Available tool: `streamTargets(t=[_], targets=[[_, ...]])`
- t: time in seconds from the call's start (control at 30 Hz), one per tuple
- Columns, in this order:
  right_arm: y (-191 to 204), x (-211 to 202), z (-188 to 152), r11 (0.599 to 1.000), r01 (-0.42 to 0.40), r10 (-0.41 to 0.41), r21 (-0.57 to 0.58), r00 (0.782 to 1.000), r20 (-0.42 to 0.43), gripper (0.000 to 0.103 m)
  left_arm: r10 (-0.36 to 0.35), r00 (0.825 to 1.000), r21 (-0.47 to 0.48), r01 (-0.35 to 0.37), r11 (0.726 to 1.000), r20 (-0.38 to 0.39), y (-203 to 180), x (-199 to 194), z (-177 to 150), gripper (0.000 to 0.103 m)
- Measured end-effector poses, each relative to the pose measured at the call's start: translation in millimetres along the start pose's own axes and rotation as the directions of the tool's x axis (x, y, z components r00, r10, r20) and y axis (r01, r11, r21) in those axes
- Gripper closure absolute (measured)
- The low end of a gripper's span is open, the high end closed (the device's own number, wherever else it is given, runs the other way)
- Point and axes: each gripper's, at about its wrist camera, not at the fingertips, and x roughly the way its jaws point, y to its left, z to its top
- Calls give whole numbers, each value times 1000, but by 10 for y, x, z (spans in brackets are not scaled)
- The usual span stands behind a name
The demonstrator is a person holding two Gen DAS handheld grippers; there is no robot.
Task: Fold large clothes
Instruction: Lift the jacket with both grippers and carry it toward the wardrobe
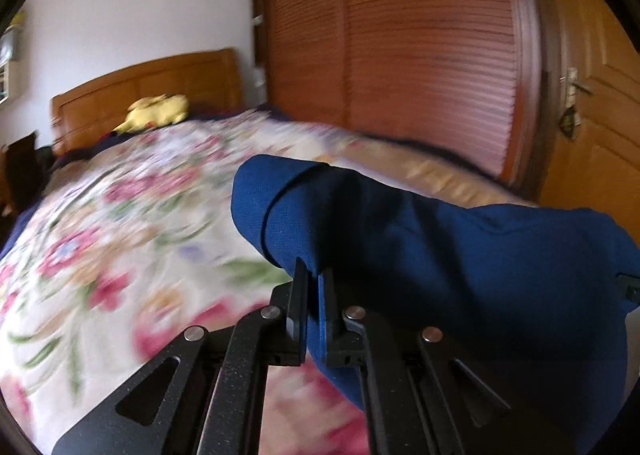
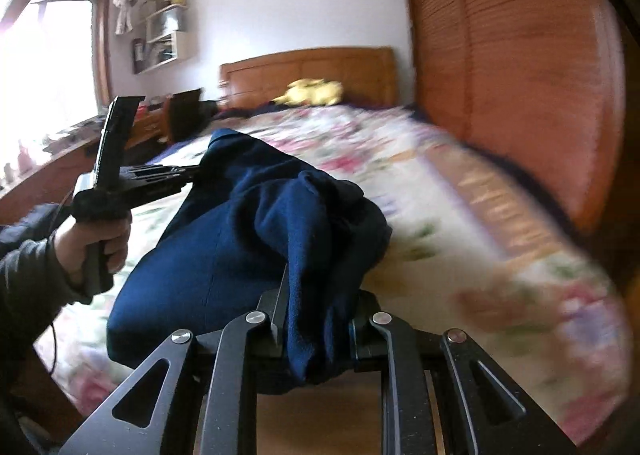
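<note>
Left gripper [image 1: 313, 275] fills the bottom of the left wrist view with its jaws drawn almost together, pinching a thin edge of the dark blue garment [image 1: 420, 255] between the pads. From that pinch the cloth rises and spreads to the right, lifted off the floral bedspread [image 1: 120, 215], with a seam line curving across its upper left part. Behind it stands the wooden headboard [image 1: 160, 83] with a yellow soft toy [image 1: 160, 113] lying in front of it, a slatted wooden wardrobe [image 1: 400, 35] along the far side of the bed, and a door with a metal handle [image 1: 576, 85] at the right edge; the background is blurred. In the right wrist view, the right gripper [image 2: 316, 319] holds a thicker, bunched fold of the same garment [image 2: 240, 239], its jaws narrow and pressed onto the cloth from both sides. The fabric hangs between the two tools above the bedspread [image 2: 460, 247]: at the left a hand [image 2: 92, 243] in a dark sleeve [image 2: 28, 279] grips the handle of the left gripper [image 2: 198, 171], whose tip meets the far corner of the cloth. A bright window [image 2: 52, 55] and wall shelves [image 2: 168, 35] sit beyond.
</note>
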Motion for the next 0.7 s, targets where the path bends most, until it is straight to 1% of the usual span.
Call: streamTargets(t=[0.07, 0.13, 0.2, 0.3, 0.37, 0.47, 0.53, 0.57, 0.63, 0.67, 0.7], targets=[[-366, -167, 17, 996, 84, -84, -19, 996, 4, 84, -40, 999, 14, 40, 999, 29, -407, 142, 179, 99], [-692, -290, 24, 987, 157, -157, -29, 988, -1, 84, -88, 995, 21, 87, 996, 46, -822, 286, 356, 99], [-1069, -430, 13, 971, 239, -239, -29, 971, -7, 84, -130, 990, 45, 127, 991, 57, -1234, 451, 511, 99], [-1501, -604, -30, 944, 330, -330, -19, 944, -15, 84, -184, 981, 69, 180, 981, 58, -1726, 688, 682, 99], [-1765, -729, -98, 922, 386, -386, -17, 922, -16, 84, -212, 976, 84, 207, 975, 50, -1971, 786, 735, 99], [-2099, -750, -238, 890, 457, -456, -6, 889, -48, 84, -229, 973, 109, 229, 967, -10, -2296, 1059, 697, 99], [-2322, -670, -381, 877, 480, -476, 31, 875, -93, 83, -238, 969, 153, 244, 958, -61, -2476, 1214, 583, 98], [-2440, -613, -484, 872, 487, -478, 54, 869, -126, 83, -230, 970, 175, 242, 954, -84, -2546, 1250, 518, 98], [-2572, -455, -646, 869, 488, -467, 84, 865, -184, 81, -199, 973, 185, 218, 958, -115, -2552, 1300, 413, 98], [-2609, -418, -717, 863, 498, -475, 86, 858, -196, 79, -201, 972, 177, 221, 959, -123, -2519, 1296, 390, 98], [-2638, -416, -752, 858, 504, -480, 100, 855, -195, 76, -202, 971, 169, 222, 960, -125, -2466, 1274, 370, 97]])
